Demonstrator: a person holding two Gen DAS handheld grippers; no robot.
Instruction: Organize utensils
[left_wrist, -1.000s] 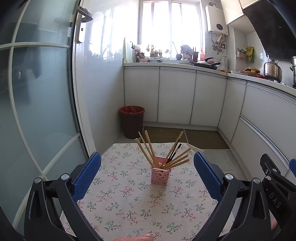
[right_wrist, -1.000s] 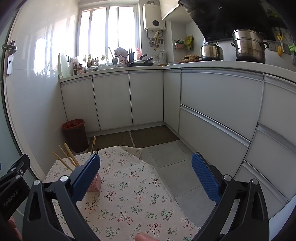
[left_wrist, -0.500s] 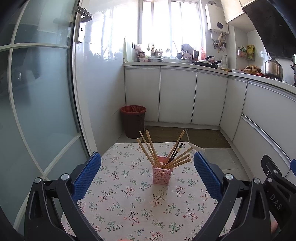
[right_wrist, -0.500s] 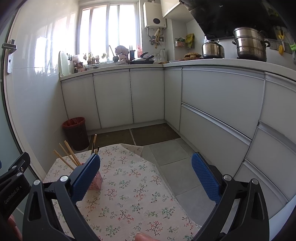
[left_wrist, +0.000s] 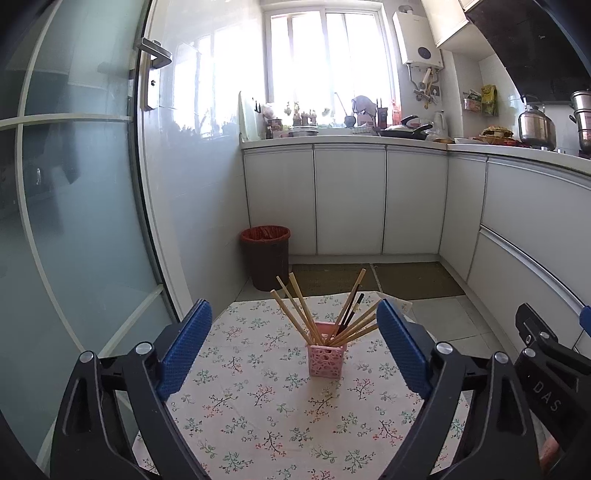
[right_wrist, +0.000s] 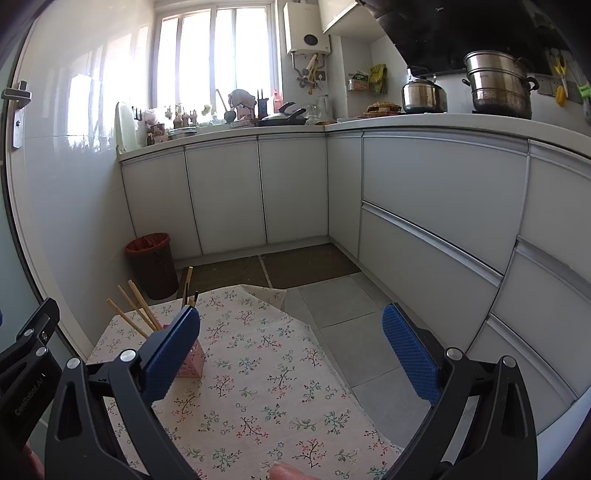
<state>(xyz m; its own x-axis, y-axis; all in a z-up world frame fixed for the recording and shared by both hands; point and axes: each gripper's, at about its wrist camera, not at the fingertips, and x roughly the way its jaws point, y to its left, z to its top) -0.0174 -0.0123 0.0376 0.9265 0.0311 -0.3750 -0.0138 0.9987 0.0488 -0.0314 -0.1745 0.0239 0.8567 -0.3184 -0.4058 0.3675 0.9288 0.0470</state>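
Observation:
A pink lattice holder (left_wrist: 327, 360) stands on the floral tablecloth (left_wrist: 258, 406), with several wooden chopsticks (left_wrist: 301, 306) and one dark one fanned out in it. My left gripper (left_wrist: 293, 307) hangs short of the holder and faces it. Its jaws are closing, with nothing between the blue pads (left_wrist: 184, 350). My right gripper (right_wrist: 291, 313) is open and empty to the right of the holder (right_wrist: 194, 363), whose chopsticks (right_wrist: 136, 306) show past its left pad. Each gripper's body shows at the edge of the other's view.
A frosted glass door (left_wrist: 74, 221) stands close on the left. A dark red bin (left_wrist: 266, 256) sits on the floor beyond the table. White cabinets (right_wrist: 424, 221) run along the back and right, with pots (right_wrist: 496, 86) on the counter. A fingertip (right_wrist: 288, 472) shows at the bottom edge.
The left gripper's blue pads have come a little closer together. The holder, the chopsticks and the right gripper stay as they were.

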